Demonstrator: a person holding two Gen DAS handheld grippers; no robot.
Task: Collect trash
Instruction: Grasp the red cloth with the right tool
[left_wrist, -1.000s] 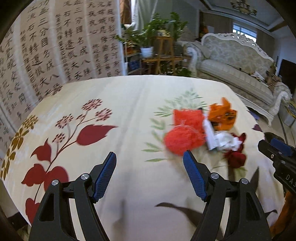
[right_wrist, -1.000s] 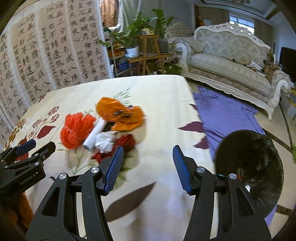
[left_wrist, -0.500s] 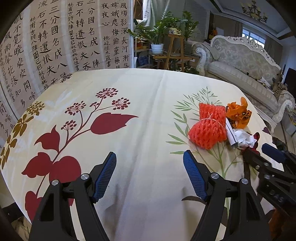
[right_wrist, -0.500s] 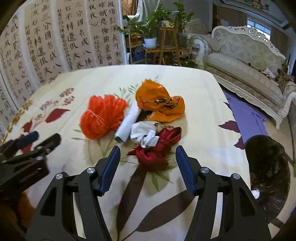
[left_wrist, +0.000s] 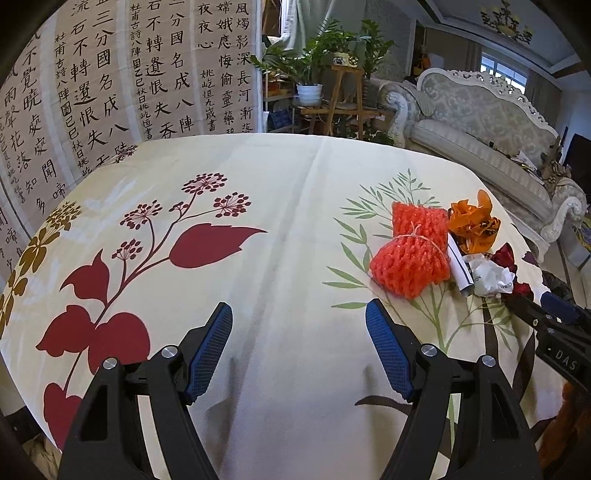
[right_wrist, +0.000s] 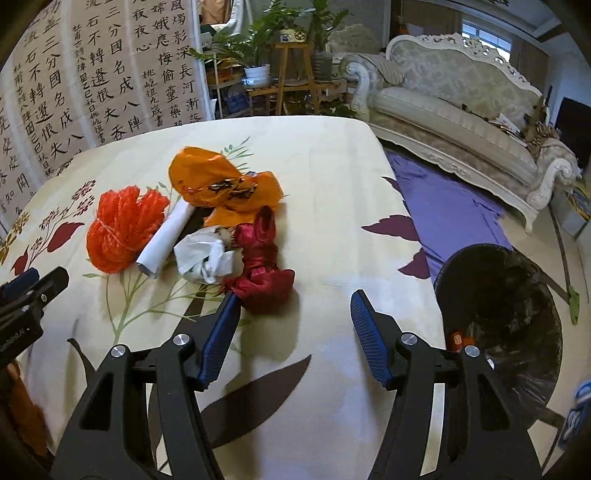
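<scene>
Having come closer, the right claw (right_wrist: 293, 325) is hovering with jaws apart, the red wad (right_wrist: 260, 275) lying just beyond its left fingertip.

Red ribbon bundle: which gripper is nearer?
Right. The right gripper is open just short of the red ribbon bundle, one pad beside it. The left gripper hangs open over bare cloth, well off.

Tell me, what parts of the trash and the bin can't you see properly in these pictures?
- Black bag-lined trash bin: right wrist view, the right gripper covers its near side; contents too dark, only a small orange scrap shows.
- Dark red crumpled fabric: left wrist view, mostly behind the crumpled white paper.
- White paper roll: left wrist view, half behind the orange-red foam net.
</scene>
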